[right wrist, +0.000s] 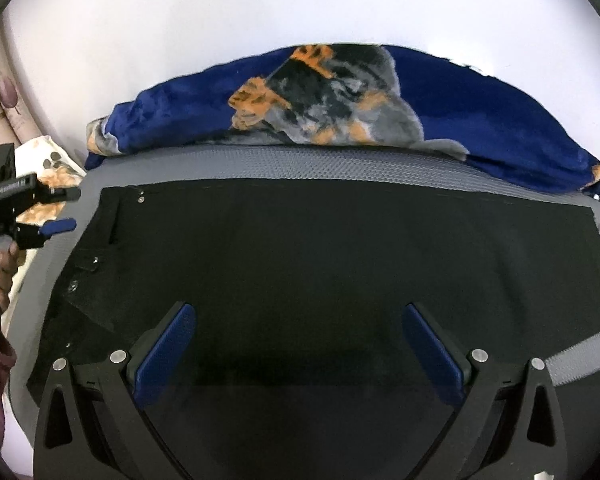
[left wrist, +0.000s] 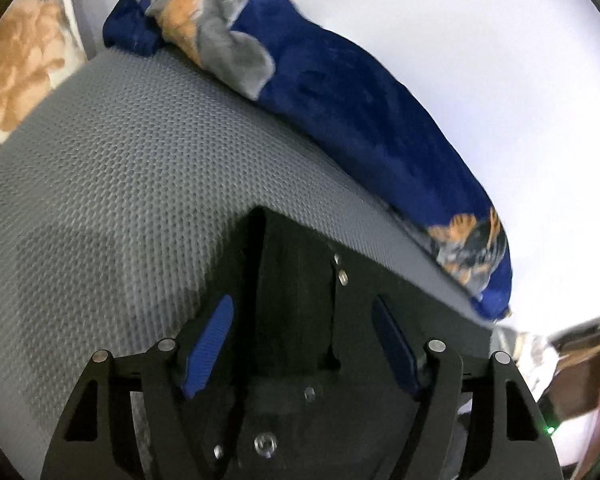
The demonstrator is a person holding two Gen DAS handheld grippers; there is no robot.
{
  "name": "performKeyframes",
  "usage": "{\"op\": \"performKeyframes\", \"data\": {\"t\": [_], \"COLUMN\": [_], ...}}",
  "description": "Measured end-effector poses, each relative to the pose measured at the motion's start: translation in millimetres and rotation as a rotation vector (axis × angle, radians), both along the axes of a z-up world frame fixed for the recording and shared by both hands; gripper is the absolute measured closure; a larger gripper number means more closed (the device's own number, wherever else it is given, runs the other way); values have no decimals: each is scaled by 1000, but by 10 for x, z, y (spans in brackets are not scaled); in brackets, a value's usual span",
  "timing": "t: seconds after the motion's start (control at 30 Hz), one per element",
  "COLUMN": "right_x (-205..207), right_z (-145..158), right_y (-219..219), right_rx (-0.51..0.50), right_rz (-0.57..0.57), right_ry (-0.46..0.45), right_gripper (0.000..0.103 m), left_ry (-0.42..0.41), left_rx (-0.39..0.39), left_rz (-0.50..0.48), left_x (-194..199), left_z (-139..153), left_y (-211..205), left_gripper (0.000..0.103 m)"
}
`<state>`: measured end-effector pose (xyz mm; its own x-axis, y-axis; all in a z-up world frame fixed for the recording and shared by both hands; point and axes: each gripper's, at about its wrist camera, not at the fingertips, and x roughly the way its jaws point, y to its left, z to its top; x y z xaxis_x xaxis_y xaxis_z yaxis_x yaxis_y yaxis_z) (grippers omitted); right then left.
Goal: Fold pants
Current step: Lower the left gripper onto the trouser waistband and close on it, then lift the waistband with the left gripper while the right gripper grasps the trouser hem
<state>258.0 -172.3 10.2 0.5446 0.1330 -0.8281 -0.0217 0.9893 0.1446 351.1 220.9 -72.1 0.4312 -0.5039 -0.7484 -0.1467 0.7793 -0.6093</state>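
Note:
Black pants (right wrist: 308, 256) lie flat on a grey textured bed surface (right wrist: 340, 168), waistband with metal buttons at the left. My right gripper (right wrist: 298, 322) is open, its blue pads wide apart above the middle of the pants. My left gripper (left wrist: 302, 308) is open over the waistband corner of the pants (left wrist: 296, 280). It also shows in the right wrist view (right wrist: 70, 208) at the far left, open, just off the pants' left edge, held by a hand.
A rolled blue blanket (right wrist: 380, 100) with an orange and grey print lies along the bed's far edge against a white wall; it also shows in the left wrist view (left wrist: 340, 92). A floral pillow (left wrist: 24, 60) lies at the left. Curtains (right wrist: 0, 92) hang at far left.

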Motion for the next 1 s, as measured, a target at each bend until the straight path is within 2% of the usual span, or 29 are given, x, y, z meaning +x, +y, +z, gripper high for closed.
{"op": "performKeyframes", "data": {"t": [0.13, 0.23, 0.33, 0.53, 0.67, 0.9, 1.0], "right_x": [79, 138, 191, 280, 361, 546, 632], "right_z": [-135, -212, -236, -247, -276, -321, -330], "right_y": [56, 91, 117, 120, 104, 37, 21], "right_rx": [14, 21, 17, 19, 21, 29, 17], "right_rz": [4, 5, 8, 4, 16, 42, 66], "right_ry": [22, 35, 33, 21, 15, 15, 9], "right_gripper": [0, 0, 0, 0, 0, 0, 0], "left_ry": [26, 28, 42, 53, 44, 22, -9], "left_rx": [-107, -132, -172, -192, -214, -293, -274], "left_rz": [-12, -35, -49, -104, -144, -136, -145], "left_x": [145, 219, 270, 384, 488, 647, 664], "left_z": [-156, -233, -299, -410, -439, -495, -497], "left_y": [107, 106, 92, -23, -105, -164, -262], "left_gripper": [32, 37, 50, 60, 60, 61, 61]}}
